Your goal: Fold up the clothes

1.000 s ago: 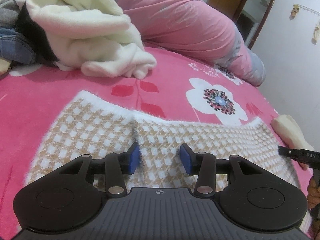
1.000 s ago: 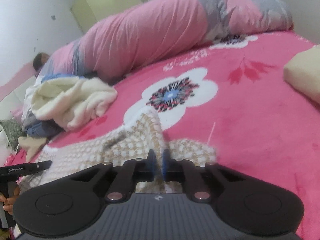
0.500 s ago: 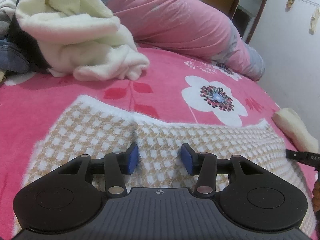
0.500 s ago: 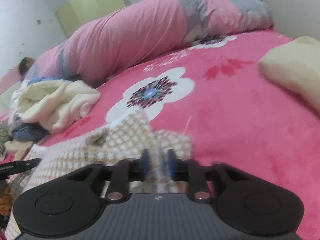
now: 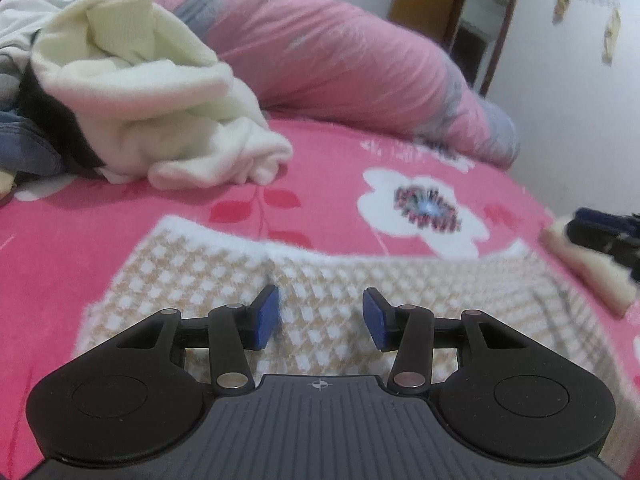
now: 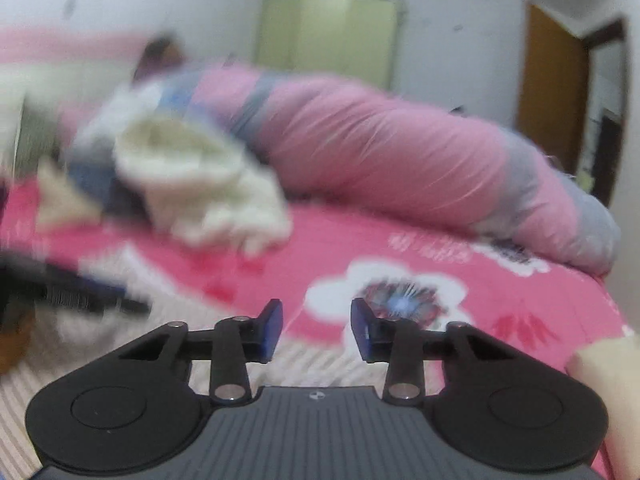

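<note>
A beige-and-white checked knit garment (image 5: 200, 276) lies spread flat on the pink floral bedspread (image 5: 328, 168). My left gripper (image 5: 320, 320) hovers over its near middle, open, with nothing pinched between the blue pads. In the right wrist view my right gripper (image 6: 316, 330) is above the garment's right end (image 6: 312, 364). Its jaws are closing with nothing between them. That view is blurred by motion. The right gripper (image 5: 604, 236) also shows at the right edge of the left wrist view.
A heap of cream and dark clothes (image 5: 152, 120) sits at the back left. A rolled pink-and-grey duvet (image 5: 360, 64) runs along the back. A folded cream piece (image 5: 588, 276) lies at the right, near the wall. A wooden door frame (image 6: 552, 92) stands behind.
My right gripper let go of the raised garment corner, which now lies flat, then swung sideways and rolled level. My left gripper stayed over the garment, rolling slightly.
</note>
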Available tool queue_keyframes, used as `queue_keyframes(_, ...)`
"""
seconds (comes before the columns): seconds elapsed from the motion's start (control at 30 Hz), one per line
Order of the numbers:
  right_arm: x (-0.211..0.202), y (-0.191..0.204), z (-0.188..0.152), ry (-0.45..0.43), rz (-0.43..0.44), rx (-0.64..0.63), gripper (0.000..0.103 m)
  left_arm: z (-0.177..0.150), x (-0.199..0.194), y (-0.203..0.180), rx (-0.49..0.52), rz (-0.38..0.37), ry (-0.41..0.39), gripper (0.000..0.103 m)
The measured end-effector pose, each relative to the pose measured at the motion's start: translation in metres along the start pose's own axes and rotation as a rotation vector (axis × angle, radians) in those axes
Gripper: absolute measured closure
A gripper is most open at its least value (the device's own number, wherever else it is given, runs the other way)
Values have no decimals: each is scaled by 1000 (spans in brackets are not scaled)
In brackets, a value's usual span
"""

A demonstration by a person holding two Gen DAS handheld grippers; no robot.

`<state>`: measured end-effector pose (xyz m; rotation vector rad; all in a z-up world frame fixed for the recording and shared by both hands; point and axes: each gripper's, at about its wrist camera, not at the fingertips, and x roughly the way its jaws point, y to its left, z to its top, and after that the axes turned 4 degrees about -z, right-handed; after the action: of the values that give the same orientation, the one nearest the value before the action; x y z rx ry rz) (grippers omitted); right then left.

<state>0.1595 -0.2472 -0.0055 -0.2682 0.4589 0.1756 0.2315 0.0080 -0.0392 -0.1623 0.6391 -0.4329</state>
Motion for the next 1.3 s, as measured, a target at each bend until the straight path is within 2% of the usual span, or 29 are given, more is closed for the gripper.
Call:
queue_keyframes(0.03, 14, 8, -11, 56, -16, -47, 79, -2, 2, 0, -1, -4, 0, 57)
queue_keyframes(0.1, 46, 13, -50, 162, -105, -137, 80, -5, 4, 2, -10, -27, 1, 56)
queue_keyframes(0.17, 40, 9, -49, 139, -106, -104, 80, -6, 6, 4, -16, -41, 2, 56)
queue_keyframes(0.33, 16, 7, -11, 33, -181, -124, 82, -9, 7, 5, -22, -38, -2, 55)
queue_keyframes(0.43, 42, -12, -26, 109, -202, -59, 83, -11, 8, 5, -20, -34, -9, 53)
queue_keyframes(0.5, 73, -30, -57, 221, -206, 8, 84, -12, 9, 5, -23, -37, -9, 52)
queue_keyframes(0.57, 67, -48, -44, 223, -176, 118, 85, -9, 7, 4, -25, -19, -9, 52)
queue_keyframes(0.7, 49, -44, -26, 184, -246, 85, 85, 1, -8, 14, -106, 47, -75, 52)
queue_keyframes(0.73, 49, -41, -28, 184, -238, 82, 85, 4, -9, 21, -135, 90, -87, 52)
queue_keyframes(0.8, 50, -36, -30, 182, -221, 76, 85, 5, -2, 35, -194, 157, -56, 54)
queue_keyframes(0.87, 65, -30, -45, 224, -198, 68, 85, 1, 3, 41, -216, 177, -51, 56)
queue_keyframes(0.97, 71, -31, -51, 214, -201, 91, 85, -3, 6, 39, -194, 211, -61, 56)
queue_keyframes(1.13, 68, -41, -58, 204, -166, 188, 85, -6, 0, 43, -232, 208, -77, 59)
queue_keyframes(1.3, 65, -44, -59, 200, -160, 220, 84, -15, -39, 59, -406, 224, -164, 61)
